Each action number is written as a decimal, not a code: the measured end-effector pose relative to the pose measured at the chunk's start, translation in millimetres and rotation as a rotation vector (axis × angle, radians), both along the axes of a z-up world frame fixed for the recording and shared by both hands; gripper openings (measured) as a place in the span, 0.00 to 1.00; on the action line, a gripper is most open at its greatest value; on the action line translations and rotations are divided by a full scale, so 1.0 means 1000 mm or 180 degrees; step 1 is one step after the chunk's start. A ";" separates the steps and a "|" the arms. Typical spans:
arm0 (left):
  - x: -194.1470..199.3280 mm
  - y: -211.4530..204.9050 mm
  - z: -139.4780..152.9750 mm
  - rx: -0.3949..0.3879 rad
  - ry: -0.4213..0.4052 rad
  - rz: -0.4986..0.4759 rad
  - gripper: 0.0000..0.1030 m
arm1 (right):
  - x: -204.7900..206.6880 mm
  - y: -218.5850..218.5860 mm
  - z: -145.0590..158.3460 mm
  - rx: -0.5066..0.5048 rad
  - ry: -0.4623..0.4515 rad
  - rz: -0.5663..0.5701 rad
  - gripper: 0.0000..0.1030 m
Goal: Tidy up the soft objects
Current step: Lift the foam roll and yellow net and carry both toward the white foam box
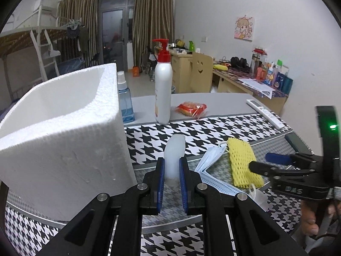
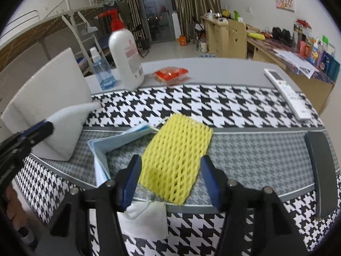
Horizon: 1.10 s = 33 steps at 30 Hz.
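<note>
My left gripper [image 1: 172, 164] is shut on a white foam piece [image 1: 175, 151] and holds it beside a big white styrofoam box [image 1: 61, 132]. The foam piece [image 2: 70, 123] and the left gripper [image 2: 40, 128] also show in the right wrist view. My right gripper [image 2: 170, 166] is open with its jaws on either side of a yellow foam net [image 2: 177, 155] lying on the mat. A blue face mask [image 2: 119, 140] lies partly under the net. The net [image 1: 243, 162], the mask [image 1: 211, 160] and the right gripper [image 1: 262, 162] show in the left wrist view.
A white pump bottle [image 1: 163, 85], a blue spray bottle [image 1: 125, 100], a red snack pack [image 1: 191, 107] and a white remote [image 1: 266, 113] stand at the back of the table. A dark flat object [image 2: 321, 175] lies at right. A white tissue [image 2: 147, 217] lies near the front edge.
</note>
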<state>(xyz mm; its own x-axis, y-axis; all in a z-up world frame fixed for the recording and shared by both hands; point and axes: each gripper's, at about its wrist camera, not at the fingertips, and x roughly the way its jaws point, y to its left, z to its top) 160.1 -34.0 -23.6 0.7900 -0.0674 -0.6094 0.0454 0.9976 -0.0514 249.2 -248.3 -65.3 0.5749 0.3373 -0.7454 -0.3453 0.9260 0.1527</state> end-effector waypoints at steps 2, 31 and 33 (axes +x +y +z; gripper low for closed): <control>0.000 0.000 0.002 -0.0002 -0.0030 -0.0027 0.14 | 0.006 0.000 -0.007 -0.0023 0.0077 -0.0055 0.60; -0.018 0.015 0.026 0.0027 -0.0313 -0.0219 0.14 | -0.010 0.001 0.024 0.0102 -0.0192 -0.0344 0.10; -0.018 0.016 0.029 0.0029 -0.0350 -0.0205 0.14 | -0.013 0.003 0.031 0.0105 -0.0259 -0.0328 0.10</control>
